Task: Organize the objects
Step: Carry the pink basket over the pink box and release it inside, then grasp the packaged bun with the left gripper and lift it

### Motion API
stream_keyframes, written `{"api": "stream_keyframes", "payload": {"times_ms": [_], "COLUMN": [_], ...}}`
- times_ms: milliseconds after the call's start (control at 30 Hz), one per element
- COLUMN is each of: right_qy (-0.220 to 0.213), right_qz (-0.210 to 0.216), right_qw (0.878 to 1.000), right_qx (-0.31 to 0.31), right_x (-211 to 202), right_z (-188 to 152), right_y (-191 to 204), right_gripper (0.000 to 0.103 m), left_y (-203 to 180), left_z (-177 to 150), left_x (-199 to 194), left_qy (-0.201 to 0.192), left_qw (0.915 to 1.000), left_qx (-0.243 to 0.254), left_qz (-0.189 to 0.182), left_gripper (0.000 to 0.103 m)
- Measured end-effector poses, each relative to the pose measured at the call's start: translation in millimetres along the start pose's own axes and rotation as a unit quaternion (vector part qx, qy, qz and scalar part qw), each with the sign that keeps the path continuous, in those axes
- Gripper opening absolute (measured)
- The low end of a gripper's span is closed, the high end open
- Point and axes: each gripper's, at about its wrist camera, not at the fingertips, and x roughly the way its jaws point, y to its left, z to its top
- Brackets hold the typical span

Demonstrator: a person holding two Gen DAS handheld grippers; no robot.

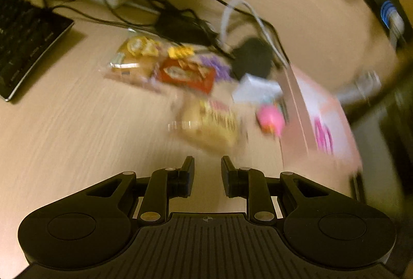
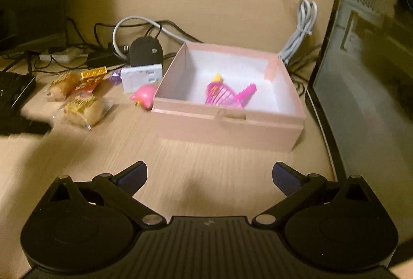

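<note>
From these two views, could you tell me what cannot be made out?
- Left wrist view: motion blur smears the snack packets; print unreadable.
- Right wrist view: the pink box near wall hides part of its floor.
- Right wrist view: the keyboard is cut off by the left edge.

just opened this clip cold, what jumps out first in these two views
The pink box sits open mid-desk with a magenta toy shopping cart lying inside it. Just left of it, outside, lie a pink round toy, a white block and a cluster of wrapped snacks. Both tongs, left and right, are empty and open over bare desk.
</note>
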Motion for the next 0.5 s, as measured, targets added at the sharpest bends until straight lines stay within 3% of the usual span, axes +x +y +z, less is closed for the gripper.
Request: {"api": "stream_keyframes", "payload": {"times_ms": [67,133,200,300,367,400,433,467,500], "right_qy": [0.003,0.004,0.011,0.021,0.03,0.035,0.038,0.042,0.045], "right_qz": [0.0,-0.003,-0.011,-0.013,-0.012,-0.012,-0.012,-0.015,-0.018], "right_qw": [1.0,1.0,1.0,1.0,0.999,0.999,0.999,0.999,0.999], "right_qx": [0.007,0.007,0.015,0.008,0.01,0.012,0.015,0.018,0.021], "right_x": [-2,-5,-5,-6,-5,-4,-3,-2,-1], "right_z": [-6,-13,-19,-28,-33,-35,-36,-37,-38], "right_y": [2,4,5,4,1,-1,-3,-5,-6], "right_gripper": [0.103,0.103,0.103,0.103,0.103,0.103,0.103,0.103,0.103], "left_y": [-12,-35,-58,-68,-67,-65,-63,-63,-63], "left_z": [14,24,24,9,2,0,1,5,10], "left_x": [4,7,13,24,36,43,45,47,49], "left_qy": [-0.023,-0.042,-0.027,-0.021,0.009,0.023,0.022,0.02,0.027], "left_qw": [0.9992,0.988,0.9464,0.8508,0.8038,0.787,0.7781,0.7752,0.7782], "left_qx": [0.026,0.148,0.322,0.525,0.595,0.616,0.627,0.63,0.626], "left_qz": [0.017,0.001,-0.016,-0.01,-0.01,-0.012,-0.024,-0.036,-0.041], "left_gripper": [0.024,0.025,0.03,0.03,0.03,0.03,0.03,0.03,0.03]}}
